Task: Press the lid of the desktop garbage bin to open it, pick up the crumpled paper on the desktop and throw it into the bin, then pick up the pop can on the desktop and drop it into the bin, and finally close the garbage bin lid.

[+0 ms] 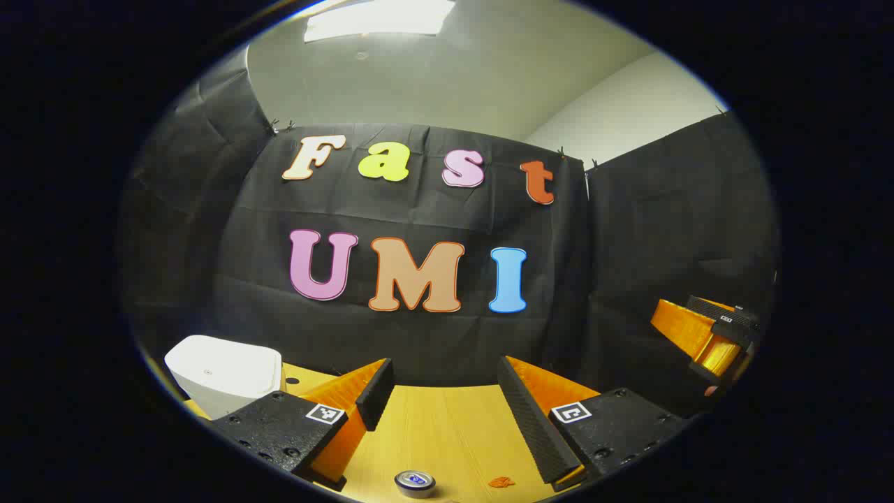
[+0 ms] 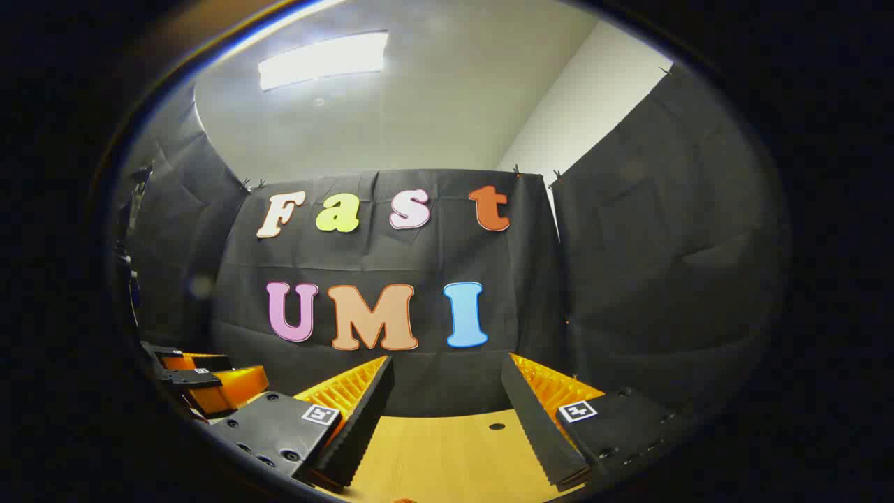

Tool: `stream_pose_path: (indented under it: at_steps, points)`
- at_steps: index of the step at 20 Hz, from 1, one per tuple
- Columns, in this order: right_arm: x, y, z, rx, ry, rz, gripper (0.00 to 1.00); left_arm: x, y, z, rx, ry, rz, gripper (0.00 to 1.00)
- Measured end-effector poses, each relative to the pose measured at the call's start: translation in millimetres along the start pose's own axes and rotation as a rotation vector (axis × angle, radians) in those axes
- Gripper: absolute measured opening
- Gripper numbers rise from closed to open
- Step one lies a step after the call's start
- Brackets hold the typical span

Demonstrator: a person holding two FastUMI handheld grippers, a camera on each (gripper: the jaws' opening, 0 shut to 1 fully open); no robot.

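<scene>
The wooden surface [image 1: 447, 433] spreads below both grippers, with the black cloth wall behind it. In the left gripper view, the white garbage bin [image 1: 223, 374] stands at about eight o'clock with its lid down, behind the left finger. The left gripper [image 1: 443, 398] hangs above the surface, jaws wide and holding nothing; the other gripper shows at about four o'clock. The pop can [image 1: 415, 483] stands upright at six o'clock, between the fingers, its top facing up. A small orange scrap [image 1: 501, 482] lies just beside it, toward five o'clock. In the right gripper view, the right gripper [image 2: 447, 398] also hangs with jaws wide and empty over bare wood.
</scene>
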State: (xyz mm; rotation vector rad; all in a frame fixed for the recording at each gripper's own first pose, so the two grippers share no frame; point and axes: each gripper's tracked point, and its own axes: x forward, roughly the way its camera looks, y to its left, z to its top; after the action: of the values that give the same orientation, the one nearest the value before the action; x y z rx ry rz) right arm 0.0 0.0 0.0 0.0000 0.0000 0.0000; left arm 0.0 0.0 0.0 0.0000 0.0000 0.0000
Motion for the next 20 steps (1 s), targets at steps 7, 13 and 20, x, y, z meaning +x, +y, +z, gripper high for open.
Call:
stream_pose_path:
  at_steps: [7,13,20]
  points:
    - [-0.4,-24.5,-5.9,0.003,0.047,0.007,0.95,10.5,-45.3,-8.5,-0.015,0.024,-0.075,0.91]
    - [-3.3,-38.5,-3.6,-0.003,0.049,-0.003,0.95,11.7,-61.3,-6.5,-0.006,0.022,-0.100,0.92]
    - [-2.0,-38.3,0.0,-0.003,0.042,0.014,0.97,7.8,-50.0,2.6,0.021,-0.024,-0.056,0.92]
